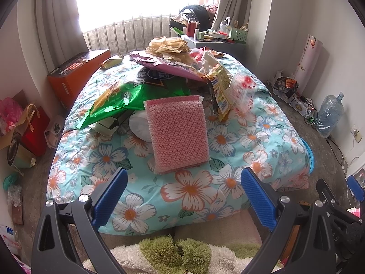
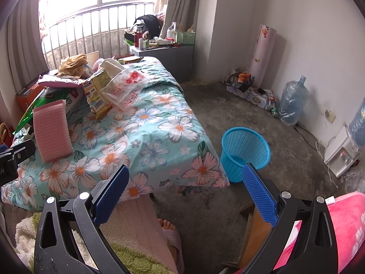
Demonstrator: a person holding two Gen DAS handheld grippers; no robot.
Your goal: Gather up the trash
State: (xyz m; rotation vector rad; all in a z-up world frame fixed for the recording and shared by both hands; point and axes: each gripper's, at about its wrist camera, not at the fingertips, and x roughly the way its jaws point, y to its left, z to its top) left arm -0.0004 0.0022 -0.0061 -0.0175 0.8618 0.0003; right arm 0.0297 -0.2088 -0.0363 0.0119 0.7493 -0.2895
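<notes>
A heap of trash lies on the flowered cloth of a table: a pink bubble-wrap pad nearest me, a green foil bag, a purple bag, a yellow snack wrapper, a clear printed bag and crumpled brown paper. My left gripper is open, just short of the pink pad. My right gripper is open over the floor beside the table. A blue mesh basket stands on the floor at the table's right corner.
An orange box sits left of the table, gift bags by the left wall. A grey cabinet with clutter stands by the window. A water jug, power strips and a white appliance line the right wall. A person's foot is below.
</notes>
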